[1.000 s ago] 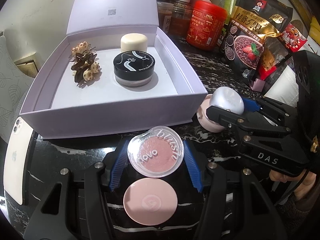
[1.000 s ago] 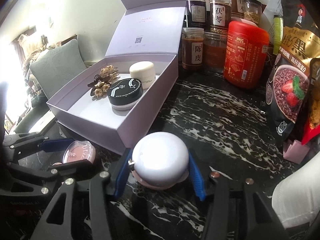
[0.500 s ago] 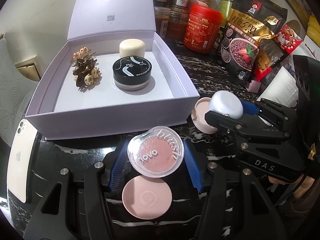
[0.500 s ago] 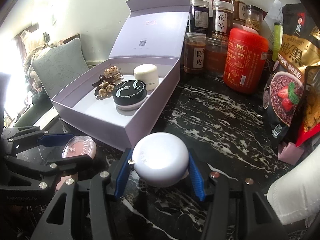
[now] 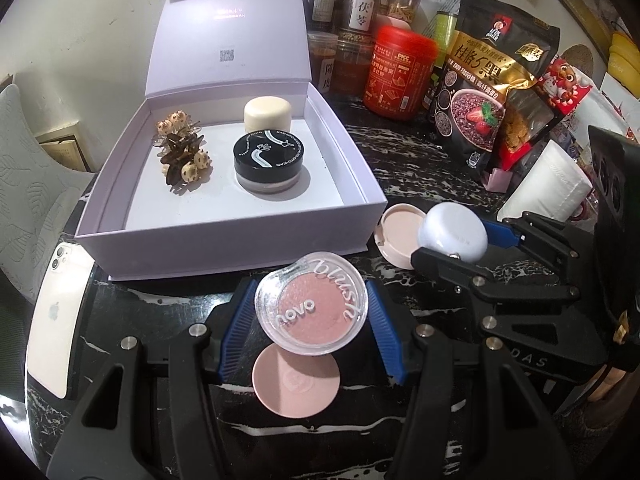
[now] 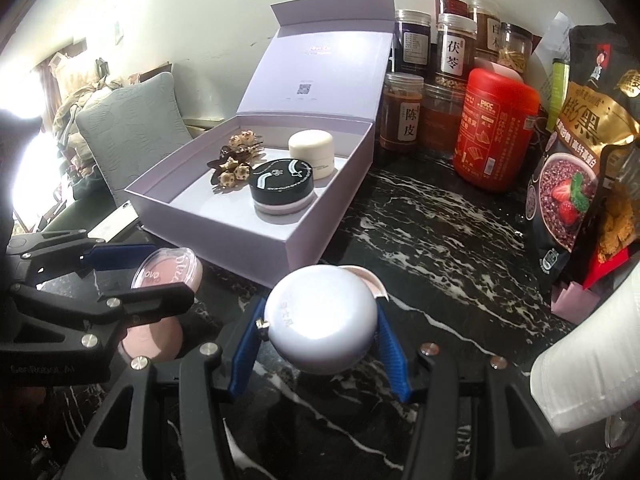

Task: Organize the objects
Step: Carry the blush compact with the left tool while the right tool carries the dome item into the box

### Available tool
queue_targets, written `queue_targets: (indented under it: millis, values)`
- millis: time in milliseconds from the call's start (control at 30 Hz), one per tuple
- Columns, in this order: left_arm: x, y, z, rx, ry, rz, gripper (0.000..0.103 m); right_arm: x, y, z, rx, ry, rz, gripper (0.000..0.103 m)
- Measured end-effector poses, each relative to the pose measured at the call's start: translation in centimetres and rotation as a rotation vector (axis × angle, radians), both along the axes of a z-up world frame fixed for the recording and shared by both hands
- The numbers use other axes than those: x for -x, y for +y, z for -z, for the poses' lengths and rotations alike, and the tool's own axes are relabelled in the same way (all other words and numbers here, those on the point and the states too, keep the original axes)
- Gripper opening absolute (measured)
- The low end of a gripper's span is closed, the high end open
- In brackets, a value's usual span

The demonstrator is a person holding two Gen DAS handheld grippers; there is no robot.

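Note:
An open lilac gift box (image 5: 224, 240) (image 6: 304, 240) stands on the black marble table. It holds a black-lidded jar (image 5: 267, 164) (image 6: 281, 186), a cream jar (image 5: 267, 114) (image 6: 312, 152) and a brown hair clip (image 5: 182, 156) (image 6: 234, 162). My left gripper (image 5: 311, 316) (image 6: 160, 276) is shut on a clear pink blush compact (image 5: 311, 306) (image 6: 168, 270), held above a pink disc (image 5: 296, 380) (image 6: 154, 338) on the table. My right gripper (image 6: 320, 320) (image 5: 454, 236) is shut on a pearly white round compact (image 6: 320, 318) (image 5: 452, 232), above an open pink case (image 5: 394, 236) (image 6: 370, 280).
A white phone (image 5: 56, 320) lies left of the box. Behind and right stand several jars (image 6: 404, 120), a red canister (image 5: 398, 74) (image 6: 494, 128), snack bags (image 5: 484, 92) (image 6: 572, 176) and a white cloth (image 5: 544, 184) (image 6: 588, 360). A grey cushion (image 6: 132, 128) is at far left.
Both grippers have risen and drawn back from the table, each still holding its compact. The pink disc and pink case stay on the table.

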State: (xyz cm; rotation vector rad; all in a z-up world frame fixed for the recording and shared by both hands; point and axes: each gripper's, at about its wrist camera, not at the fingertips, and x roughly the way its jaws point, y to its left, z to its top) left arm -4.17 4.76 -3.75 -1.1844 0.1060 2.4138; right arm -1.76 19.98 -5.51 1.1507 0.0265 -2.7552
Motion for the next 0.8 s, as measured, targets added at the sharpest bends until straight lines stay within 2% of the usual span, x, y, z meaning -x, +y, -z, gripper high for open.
queue_targets:
  millis: [400, 800]
  values:
    - [-1.0, -2.0, -1.5, -0.012, 0.036, -0.036, 0.054, -1.7, -2.0, -1.7, -0.026, 0.026, -0.044, 0.055]
    - [-1.3, -4.8, -3.3, 0.004, 0.064, -0.103, 0.054, -1.8, -6.0, -3.3, -0.031, 0.057, -0.157, 0.055]
